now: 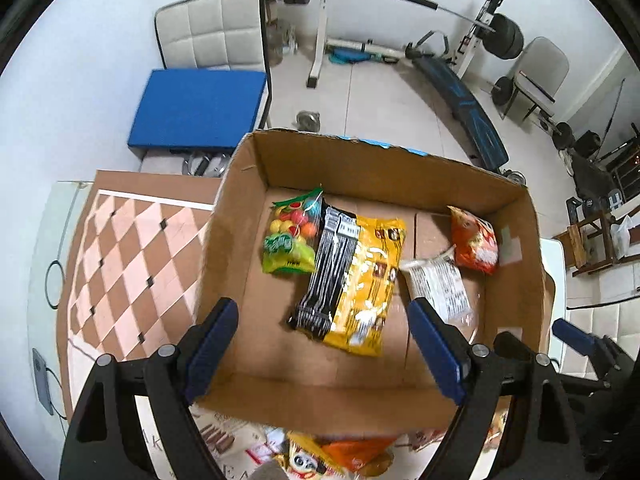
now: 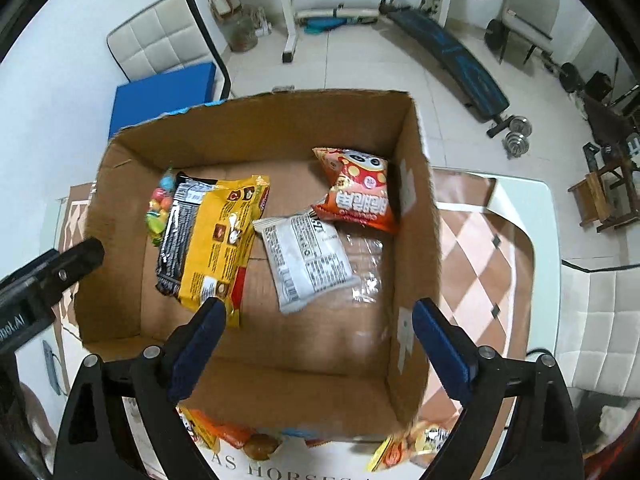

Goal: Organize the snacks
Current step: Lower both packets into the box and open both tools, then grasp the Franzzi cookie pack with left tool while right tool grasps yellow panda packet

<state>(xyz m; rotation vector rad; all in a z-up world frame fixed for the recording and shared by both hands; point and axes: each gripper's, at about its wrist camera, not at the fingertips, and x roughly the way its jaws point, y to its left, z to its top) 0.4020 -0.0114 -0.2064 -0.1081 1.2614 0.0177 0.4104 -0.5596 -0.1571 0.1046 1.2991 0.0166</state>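
A plain corrugated cardboard box [image 2: 416,216], open-topped with a ragged far rim, was seen on a table covered by a brown-and-pink diamond-patterned cloth [image 1: 120,248]. Four crinkly snack bags lay flat on its floor: a glossy yellow-and-black packet [image 2: 212,240], a clear bag of coloured candy balls [image 1: 290,236] partly hidden beneath that packet's edge, a white wrapper with fine print [image 2: 308,256], and a puffed orange-red bag [image 2: 356,190] leaning near the right wall. The left gripper [image 1: 324,348] and the right gripper [image 2: 320,348] were both held above the box with blue-padded jaws spread wide and nothing between them. More snack packets [image 1: 320,456] below the near wall were cut off and blurred. Bare cardboard floor was left along the near side.
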